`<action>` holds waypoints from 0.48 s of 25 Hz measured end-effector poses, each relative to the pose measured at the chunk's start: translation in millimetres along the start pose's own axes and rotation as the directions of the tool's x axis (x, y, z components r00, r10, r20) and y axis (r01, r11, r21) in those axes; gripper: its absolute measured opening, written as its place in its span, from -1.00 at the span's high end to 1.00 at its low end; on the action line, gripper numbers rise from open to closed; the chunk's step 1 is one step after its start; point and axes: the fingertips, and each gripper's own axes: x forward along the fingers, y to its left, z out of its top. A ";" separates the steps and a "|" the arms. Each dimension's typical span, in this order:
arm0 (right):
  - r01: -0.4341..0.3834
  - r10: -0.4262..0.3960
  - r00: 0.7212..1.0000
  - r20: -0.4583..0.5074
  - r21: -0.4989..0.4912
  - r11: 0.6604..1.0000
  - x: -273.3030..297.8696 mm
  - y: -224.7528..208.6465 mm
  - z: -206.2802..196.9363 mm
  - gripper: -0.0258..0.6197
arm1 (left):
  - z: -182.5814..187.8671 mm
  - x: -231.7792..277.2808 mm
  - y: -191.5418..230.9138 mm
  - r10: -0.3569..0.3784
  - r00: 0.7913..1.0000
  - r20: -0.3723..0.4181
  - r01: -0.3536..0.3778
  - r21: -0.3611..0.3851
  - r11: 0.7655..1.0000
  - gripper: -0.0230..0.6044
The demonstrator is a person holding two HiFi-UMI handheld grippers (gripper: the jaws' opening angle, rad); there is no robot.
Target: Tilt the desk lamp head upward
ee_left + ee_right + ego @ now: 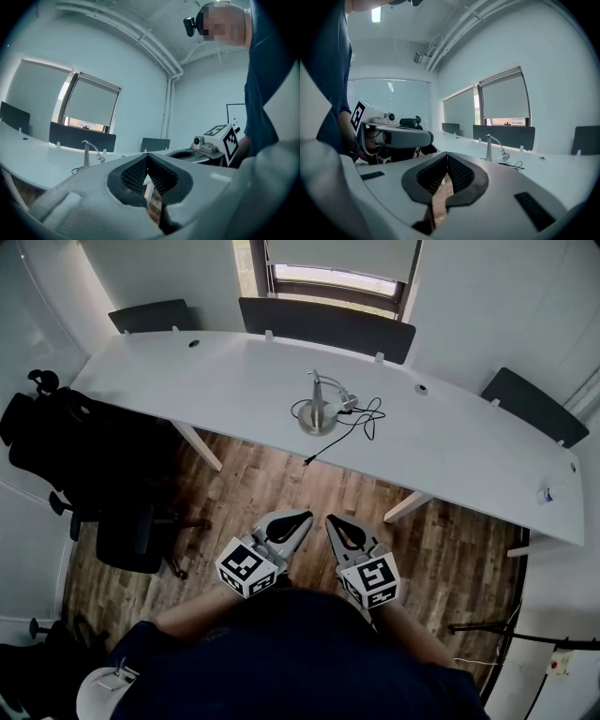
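Observation:
A small silver desk lamp [320, 408] stands on the long white desk [234, 390], its round base under a thin arm whose head droops to the right. The lamp [89, 152] also shows far off in the left gripper view, and the lamp [493, 146] likewise in the right gripper view. My left gripper [302, 520] and right gripper [332, 521] hang side by side over the wooden floor, well short of the desk. Both are shut with nothing between the jaws.
A black cord [354, 423] coils beside the lamp and trails over the desk's front edge. Dark partition panels [323, 326] line the desk's far side. Black office chairs [84, 465] stand at the left. White desk legs [199, 446] reach the floor.

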 end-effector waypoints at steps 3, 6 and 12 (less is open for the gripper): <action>0.006 -0.006 1.000 0.004 -0.009 1.000 8.0 -8.3 3.1 0.89 | 4.4 7.9 8.6 -0.005 1.000 0.014 0.005 0.005 1.000 0.91; 0.017 -0.018 1.000 -0.016 -0.019 1.000 22.4 -19.8 3.6 0.89 | 7.9 18.3 29.1 -0.005 1.000 0.025 0.005 0.003 1.000 0.91; 0.069 -0.071 0.996 -0.046 -0.042 0.997 62.6 -55.3 15.4 0.89 | 18.1 47.3 86.8 -0.025 0.999 0.039 0.025 0.000 1.000 0.91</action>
